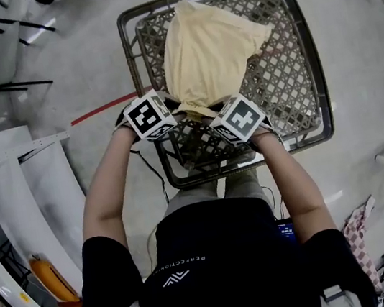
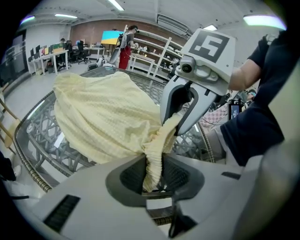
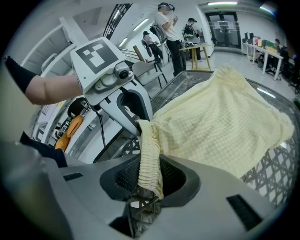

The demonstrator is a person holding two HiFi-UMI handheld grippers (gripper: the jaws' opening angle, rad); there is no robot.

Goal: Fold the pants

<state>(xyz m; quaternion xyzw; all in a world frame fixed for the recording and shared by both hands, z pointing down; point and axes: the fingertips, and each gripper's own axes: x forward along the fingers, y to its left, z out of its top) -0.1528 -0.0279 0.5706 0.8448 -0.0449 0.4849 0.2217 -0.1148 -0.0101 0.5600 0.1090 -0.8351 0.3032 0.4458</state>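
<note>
Nearest to me, my black short-sleeved shirt (image 1: 218,268) fills the lower part of the head view, with both bare forearms reaching forward from it. My left gripper (image 2: 153,174) is clenched on the ribbed elastic waistband (image 2: 155,152) of the pale yellow waffle-weave pants (image 1: 207,44). The gathered band runs down between the two ridged pads, and both pads press on it. My right gripper (image 3: 149,177) grasps the same waistband a little further along, again with the cloth pinched between its pads. The two grippers sit side by side and close together, both angled downward, above the near edge of the grey square table with a woven lattice top (image 1: 289,82). The short stretch of waistband between them is bunched. At this near end the cloth is raised off the lattice. From the grippers the body of the pants spreads away from me across the middle of the table top, widening as it goes, and its far edge lies close to the far rim. Beyond the table is the pale grey floor (image 1: 75,66), crossed by a red line (image 1: 100,107). White shelving (image 1: 8,187) stands to my left. In the right gripper view, people (image 3: 168,23) stand far off near desks.
</note>
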